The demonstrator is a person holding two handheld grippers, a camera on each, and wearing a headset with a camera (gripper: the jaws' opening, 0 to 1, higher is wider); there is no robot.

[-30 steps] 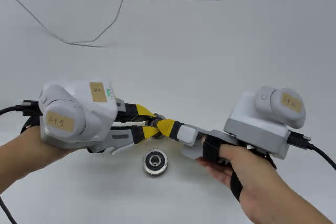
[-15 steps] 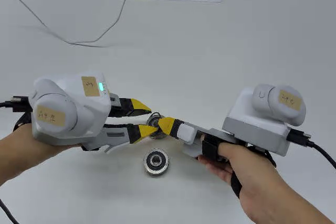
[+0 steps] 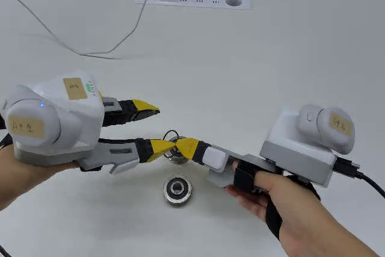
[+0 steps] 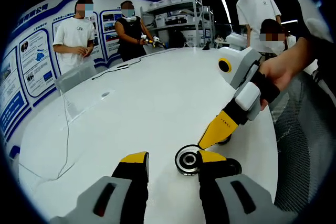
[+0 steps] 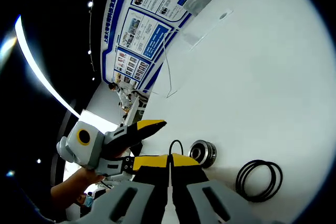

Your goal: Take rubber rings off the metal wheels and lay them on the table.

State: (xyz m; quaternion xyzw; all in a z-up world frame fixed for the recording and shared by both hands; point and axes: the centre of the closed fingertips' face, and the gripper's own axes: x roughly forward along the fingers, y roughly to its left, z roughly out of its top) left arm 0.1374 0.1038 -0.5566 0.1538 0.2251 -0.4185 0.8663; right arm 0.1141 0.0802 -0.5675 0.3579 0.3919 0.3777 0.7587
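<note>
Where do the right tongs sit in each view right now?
Head view: right tongs, centre, pointing left, shut on a rubber ring.
Left gripper view: right tongs enter from the right, tip at lower centre.
Right gripper view: right tongs rise at bottom centre.
Shared landmark: the cable.

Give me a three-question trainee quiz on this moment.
1. True or false: the left gripper is shut.
2. The right gripper pinches: A a cable; B a thin ring; C a plug.
3. Fill in: the loose rings lie on the ___.
Key: 1 false, its jaws stand apart; 2 B; 3 table.
</note>
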